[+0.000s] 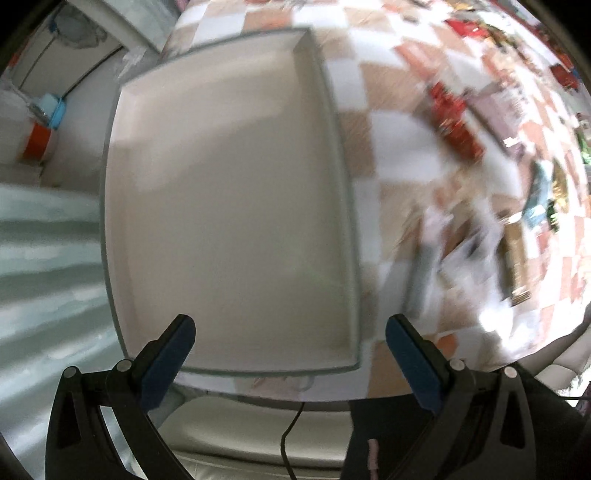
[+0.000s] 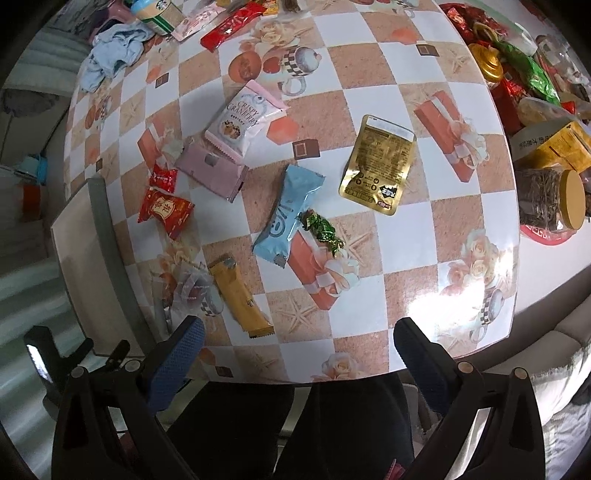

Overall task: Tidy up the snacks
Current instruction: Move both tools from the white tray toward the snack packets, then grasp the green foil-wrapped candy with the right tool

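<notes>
A shallow beige tray point(image 1: 229, 206) with a grey rim fills the left wrist view and holds nothing. My left gripper point(image 1: 290, 328) hangs open over its near edge. In the right wrist view my right gripper point(image 2: 299, 332) stands open above the table's near edge. Loose snacks lie ahead of it: an orange stick pack point(image 2: 240, 295), a light blue wrapper point(image 2: 288, 214), a green foil candy point(image 2: 323, 230), a gold pouch point(image 2: 378, 162), a pink packet point(image 2: 212, 170), a white cranberry packet point(image 2: 243, 118) and red candies point(image 2: 164, 210). The tray's corner point(image 2: 77, 236) shows at the left.
The checkered tablecloth point(image 2: 369, 74) covers a round table. A heap of jars and bags point(image 2: 546, 147) crowds the right side. A blue cloth point(image 2: 110, 51) and a cup point(image 2: 159, 14) lie at the far left. A person's dark-clothed legs point(image 2: 295, 424) sit below the edge.
</notes>
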Available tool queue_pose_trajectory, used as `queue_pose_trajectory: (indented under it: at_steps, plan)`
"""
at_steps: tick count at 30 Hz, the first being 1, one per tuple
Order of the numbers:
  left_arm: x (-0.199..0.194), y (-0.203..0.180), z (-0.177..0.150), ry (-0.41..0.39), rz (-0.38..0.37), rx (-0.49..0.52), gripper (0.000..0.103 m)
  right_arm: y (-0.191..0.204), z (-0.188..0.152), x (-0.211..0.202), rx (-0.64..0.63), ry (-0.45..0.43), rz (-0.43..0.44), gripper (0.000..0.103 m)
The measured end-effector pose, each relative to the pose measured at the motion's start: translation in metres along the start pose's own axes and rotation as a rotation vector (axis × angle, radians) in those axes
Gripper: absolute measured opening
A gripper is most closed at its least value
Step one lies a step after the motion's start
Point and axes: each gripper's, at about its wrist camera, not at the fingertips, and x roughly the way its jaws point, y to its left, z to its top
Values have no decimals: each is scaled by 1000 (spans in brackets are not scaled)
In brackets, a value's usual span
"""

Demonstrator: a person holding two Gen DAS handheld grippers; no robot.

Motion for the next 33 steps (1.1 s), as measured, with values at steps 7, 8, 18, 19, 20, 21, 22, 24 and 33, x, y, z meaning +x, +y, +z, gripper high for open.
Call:
queue_pose_trajectory:
  at_steps: [7, 8, 18, 19, 20, 21, 22, 24, 33]
  plan:
    - [-27, -35, 14, -61, -58, 122, 103, -12, -3, 7, 39, 25, 21, 103]
    - [-30, -43, 15, -64, -68, 148, 103, -15, -3, 9, 46, 33, 19, 103]
    - [-11, -89, 20, -37, -91, 341, 103, -40, -15, 37, 117, 139, -25, 103]
    - [-8, -95, 20, -31, -87, 353, 103, -42, -15, 39, 125, 146, -24, 103]
    - [-5, -99, 21, -25, -80, 362, 103, -44, -16, 41, 134, 151, -25, 103]
    - [-3, -102, 21, -21, -74, 367, 103, -47, -18, 43, 140, 151, -27, 103]
    - [-1, -106, 21, -19, -72, 374, 103, -50, -19, 43, 145, 151, -28, 103]
    - [1, -112, 21, -15, -69, 379, 103, -54, -22, 43, 163, 167, -45, 103]
    - [24, -140, 31, 3, -13, 419, 103, -68, -19, 53, 137, 167, -57, 103]
